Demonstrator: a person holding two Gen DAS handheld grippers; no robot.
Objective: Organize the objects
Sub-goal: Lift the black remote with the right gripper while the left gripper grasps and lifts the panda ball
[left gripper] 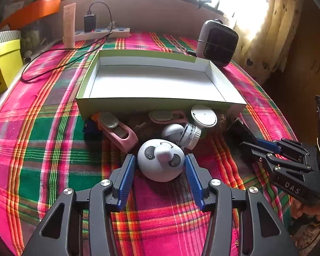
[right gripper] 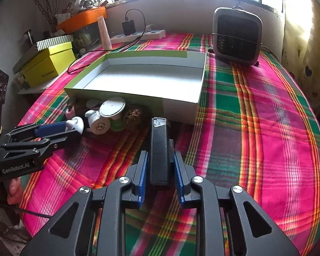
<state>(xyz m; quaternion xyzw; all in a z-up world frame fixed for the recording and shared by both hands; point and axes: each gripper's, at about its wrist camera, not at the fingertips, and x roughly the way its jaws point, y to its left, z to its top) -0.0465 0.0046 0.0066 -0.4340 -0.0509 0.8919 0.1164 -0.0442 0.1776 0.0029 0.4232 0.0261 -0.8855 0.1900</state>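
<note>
A white panda-faced egg toy (left gripper: 157, 168) lies on the plaid cloth in front of the empty white-lined box (left gripper: 160, 104). My left gripper (left gripper: 160, 156) is shut on the toy, one blue pad on each of its sides. In the right wrist view, my right gripper (right gripper: 160, 152) is shut on a black oblong device (right gripper: 159, 149) with a clear tip, which points toward the box. The left gripper (right gripper: 53, 132) also shows at the left of that view, and the right gripper (left gripper: 266, 145) at the right of the left wrist view.
Small items crowd the box's near wall: pink holders (left gripper: 119, 131), a white round lid (left gripper: 203, 116), a small white jar (left gripper: 189, 136) and a brown ball (right gripper: 134, 114). A fan heater (right gripper: 236, 36), a power strip (right gripper: 138, 35) with a black cable and a yellow box (right gripper: 49, 64) stand behind.
</note>
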